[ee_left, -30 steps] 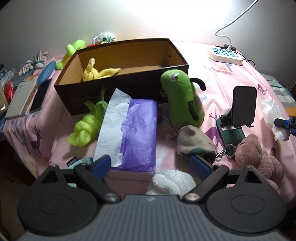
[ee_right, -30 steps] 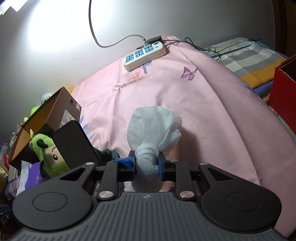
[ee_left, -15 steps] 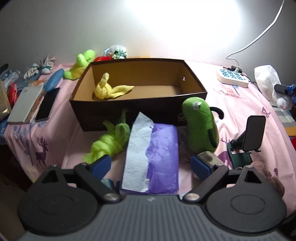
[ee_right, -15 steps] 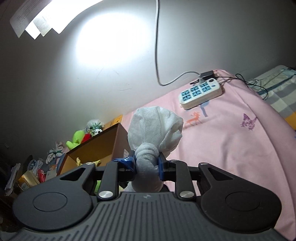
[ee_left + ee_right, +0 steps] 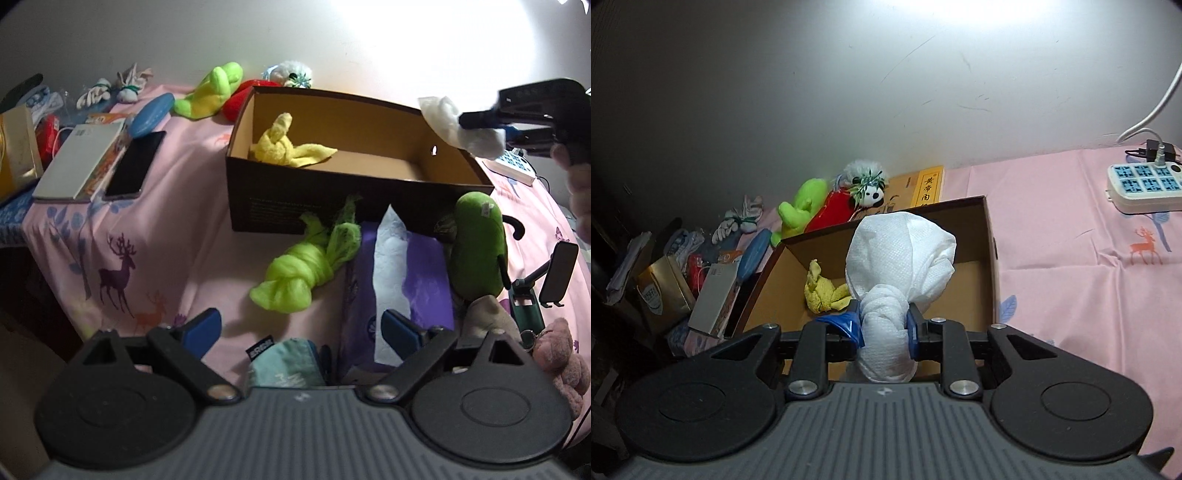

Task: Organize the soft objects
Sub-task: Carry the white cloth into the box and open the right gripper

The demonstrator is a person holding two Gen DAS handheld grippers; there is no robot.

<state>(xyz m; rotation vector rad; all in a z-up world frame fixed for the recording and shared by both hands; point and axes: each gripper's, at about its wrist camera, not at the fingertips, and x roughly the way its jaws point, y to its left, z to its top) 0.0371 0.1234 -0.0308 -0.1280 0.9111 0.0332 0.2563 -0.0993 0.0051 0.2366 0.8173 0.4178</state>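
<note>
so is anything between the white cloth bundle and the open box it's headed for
Nothing visible. The right gripper holds the white cloth bundle by the box rim; inside, only the yellow cloth lies at the far end.

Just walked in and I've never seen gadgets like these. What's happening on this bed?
A person is tidying soft things into a cardboard box using two hand-held grippers. The right gripper is clamped on a knotted white cloth, held at the box's right end and not yet dropped in. A yellow knotted cloth already lies inside. The left gripper is open and empty, near a green knotted cloth in front of the box.
</note>
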